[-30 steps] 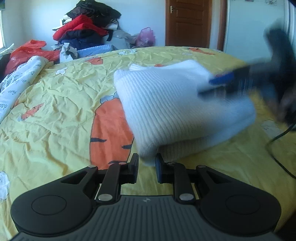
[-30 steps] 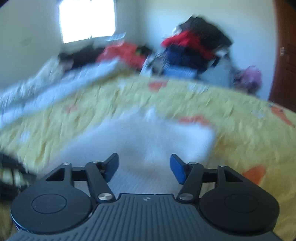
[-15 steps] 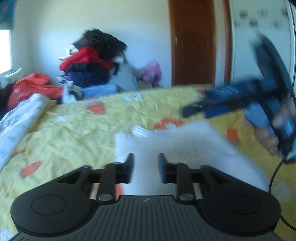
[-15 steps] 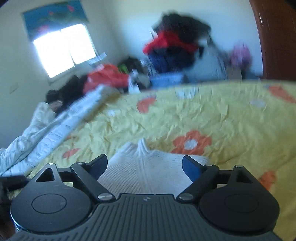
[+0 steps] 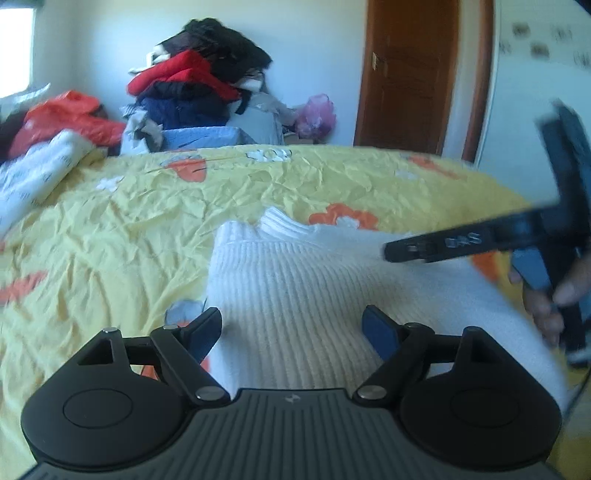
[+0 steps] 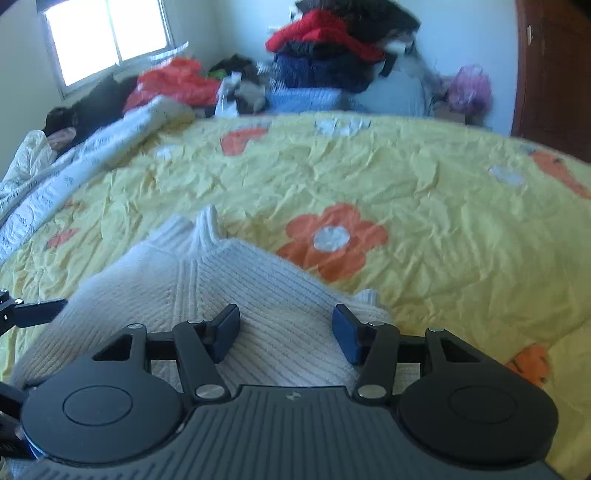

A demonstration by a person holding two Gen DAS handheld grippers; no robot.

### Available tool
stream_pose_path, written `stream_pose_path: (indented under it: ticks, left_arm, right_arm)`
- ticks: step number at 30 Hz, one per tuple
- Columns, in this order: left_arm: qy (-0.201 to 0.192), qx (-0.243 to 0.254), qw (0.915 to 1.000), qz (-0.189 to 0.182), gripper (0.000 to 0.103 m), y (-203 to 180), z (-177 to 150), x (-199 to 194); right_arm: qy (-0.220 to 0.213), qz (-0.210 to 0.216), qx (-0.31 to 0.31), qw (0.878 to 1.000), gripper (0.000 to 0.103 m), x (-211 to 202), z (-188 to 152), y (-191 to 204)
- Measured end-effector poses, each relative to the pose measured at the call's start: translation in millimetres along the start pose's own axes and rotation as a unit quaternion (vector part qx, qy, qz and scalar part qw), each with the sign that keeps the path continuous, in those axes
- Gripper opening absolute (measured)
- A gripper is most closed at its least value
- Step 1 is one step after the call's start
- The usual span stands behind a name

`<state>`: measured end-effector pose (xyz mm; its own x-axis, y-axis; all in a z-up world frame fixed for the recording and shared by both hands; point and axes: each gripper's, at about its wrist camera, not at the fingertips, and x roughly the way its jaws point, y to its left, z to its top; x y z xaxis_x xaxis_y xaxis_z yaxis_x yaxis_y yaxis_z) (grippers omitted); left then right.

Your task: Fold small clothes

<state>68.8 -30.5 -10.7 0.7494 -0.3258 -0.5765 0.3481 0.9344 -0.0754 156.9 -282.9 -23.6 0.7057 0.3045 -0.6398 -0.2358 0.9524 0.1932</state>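
Note:
A folded white knitted sweater (image 5: pixel 303 288) lies on the yellow bed sheet (image 5: pixel 110 240). My left gripper (image 5: pixel 291 332) hovers over its near left part. Its jaws are opening wide, the knit lies under the gap, and neither pad presses on it. My right gripper (image 6: pixel 286 334) is over the sweater (image 6: pixel 207 295) near its right edge. Its jaws are closing with cloth lying flat below them, not pinched. In the left wrist view the right gripper (image 5: pixel 480 243), blurred, reaches in from the right, held by a hand (image 5: pixel 546 306).
A heap of red, dark and blue clothes (image 5: pixel 199 74) stands beyond the bed's far edge. A white quilt (image 6: pixel 74 166) and an orange bag (image 6: pixel 173 81) lie at the left. A brown door (image 5: pixel 406 74) is at the back right and a window (image 6: pixel 107 33) at the left.
The left jaws, nearly shut at the sweater's near edge, have spread wide. The right jaws widened, then narrowed. Both grippers moved across the sweater, which lies flat and folded.

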Motion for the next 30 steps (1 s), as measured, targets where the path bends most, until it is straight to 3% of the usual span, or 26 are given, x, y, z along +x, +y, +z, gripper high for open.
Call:
stream_pose_path:
  ticks: [2, 4, 5, 7, 9, 10, 11, 12, 14, 16, 18, 20, 22, 25, 28, 30]
  left_arm:
    - [-0.006, -0.026, 0.9996, -0.012, 0.083, 11, -10, -21]
    - [0.012, -0.063, 0.9975, -0.028, 0.083, 27, -23, -28]
    - [0.027, -0.088, 0.9948, -0.043, 0.083, 36, -29, -28]
    - [0.050, -0.150, 0.9845, -0.077, 0.083, 53, -39, -24]
    - [0.081, -0.200, 0.9689, -0.120, 0.083, 62, -42, -13]
    - [0.093, -0.215, 0.9629, -0.134, 0.084, 63, -42, -7]
    - [0.096, -0.215, 0.9631, -0.130, 0.081, 62, -42, -1]
    - [0.100, -0.208, 0.9651, -0.124, 0.077, 60, -41, 4]
    - [0.103, -0.191, 0.9688, -0.120, 0.059, 57, -29, 4]
    - [0.100, -0.144, 0.9785, -0.109, 0.055, 49, -15, -3]
    - [0.087, -0.074, 0.9890, -0.093, 0.056, 35, -7, -7]
    - [0.086, -0.028, 0.9935, -0.069, 0.060, 24, -12, 0]
    - [0.053, -0.012, 0.9970, -0.055, 0.068, 23, -25, -2]
    - [0.023, -0.008, 0.9993, -0.027, 0.071, 20, -38, -30]
    - [-0.042, 0.057, 0.9972, 0.025, 0.073, 0, -59, -72]
    - [-0.070, 0.098, 0.9921, 0.035, 0.077, -13, -69, -87]
  right_arm:
    - [-0.038, -0.001, 0.016, 0.999, 0.067, -38, -12, 5]
    - [-0.071, 0.017, 0.028, 0.997, 0.086, -75, -30, 4]
    - [-0.073, 0.022, 0.037, 0.996, 0.088, -88, -42, 1]
    - [-0.043, 0.011, 0.053, 0.998, 0.088, -101, -63, -4]
    - [-0.002, 0.013, 0.074, 0.997, 0.088, -101, -80, -9]
    - [0.018, 0.032, 0.093, 0.995, 0.084, -98, -87, -12]
    - [0.026, 0.054, 0.111, 0.992, 0.076, -95, -93, -13]
    - [0.034, 0.084, 0.131, 0.987, 0.071, -92, -99, -16]
    - [0.033, 0.089, 0.130, 0.987, 0.065, -91, -100, -15]
    - [0.030, 0.092, 0.126, 0.987, 0.057, -98, -95, -13]
    - [0.026, 0.090, 0.105, 0.990, 0.054, -107, -93, -10]
    - [0.028, 0.079, 0.092, 0.992, 0.053, -103, -101, -7]
    - [0.020, 0.075, 0.093, 0.993, 0.062, -95, -108, -5]
    - [0.009, 0.063, 0.109, 0.992, 0.071, -102, -106, -5]
    - [-0.011, 0.065, 0.129, 0.989, 0.075, -127, -104, -8]
    - [-0.019, 0.075, 0.144, 0.987, 0.078, -139, -103, -10]
